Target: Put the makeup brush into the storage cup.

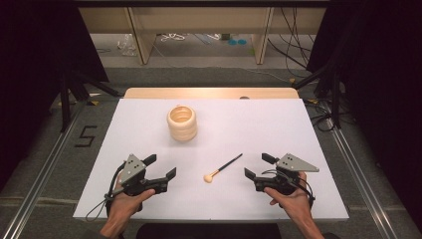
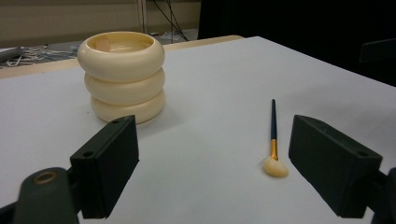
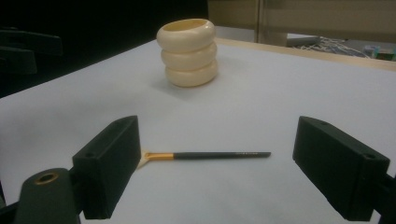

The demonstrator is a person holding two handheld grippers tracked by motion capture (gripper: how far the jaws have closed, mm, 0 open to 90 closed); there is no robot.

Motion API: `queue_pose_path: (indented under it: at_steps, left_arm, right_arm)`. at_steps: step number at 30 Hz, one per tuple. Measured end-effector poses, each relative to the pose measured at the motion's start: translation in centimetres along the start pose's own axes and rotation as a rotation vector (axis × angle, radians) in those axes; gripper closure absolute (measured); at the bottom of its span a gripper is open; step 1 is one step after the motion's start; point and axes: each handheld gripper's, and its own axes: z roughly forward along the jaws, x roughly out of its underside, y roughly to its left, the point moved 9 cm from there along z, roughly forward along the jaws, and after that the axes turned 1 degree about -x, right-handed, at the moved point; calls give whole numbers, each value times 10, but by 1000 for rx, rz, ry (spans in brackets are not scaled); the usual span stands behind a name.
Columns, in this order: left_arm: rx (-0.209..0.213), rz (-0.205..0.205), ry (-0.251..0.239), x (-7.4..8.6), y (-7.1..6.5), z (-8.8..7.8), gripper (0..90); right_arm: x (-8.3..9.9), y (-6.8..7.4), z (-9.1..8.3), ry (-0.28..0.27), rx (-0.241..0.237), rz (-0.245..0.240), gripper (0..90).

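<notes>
A cream holder shaped like three stacked rings (image 1: pixel 182 123) stands upright on the white table top (image 1: pixel 149 124), toward the back and left of centre. A small makeup brush (image 1: pixel 223 167) with a dark handle and cream tip lies flat near the front middle. My left gripper (image 1: pixel 160 167) rests near the front left, open and empty, facing the holder (image 2: pixel 121 74) and the brush (image 2: pixel 273 144). My right gripper (image 1: pixel 258 166) sits at the front right, open and empty, with the brush (image 3: pixel 210 155) lying on the table just beyond its jaws and the holder (image 3: pixel 187 51) farther off.
Past the white top a strip of wooden table edge (image 1: pixel 209 92) shows. Behind it stand wooden shelf legs (image 1: pixel 142 40) and loose cables (image 1: pixel 293 55) on the floor. Metal rails (image 1: pixel 45 164) run along both sides, and a "5" (image 1: pixel 85 135) marks the floor at left.
</notes>
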Motion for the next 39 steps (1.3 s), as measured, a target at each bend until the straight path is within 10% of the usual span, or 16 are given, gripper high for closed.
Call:
queue_pose_path:
  at_steps: [31,39]
  left_arm:
    - [-4,-10,5,1,0,0,158]
    - [3,-18,-3,0,0,1,158]
  right_arm:
    - [0,-2,9,81,-36,-45,161]
    - [-11,-4,21,165,-23,-137,165]
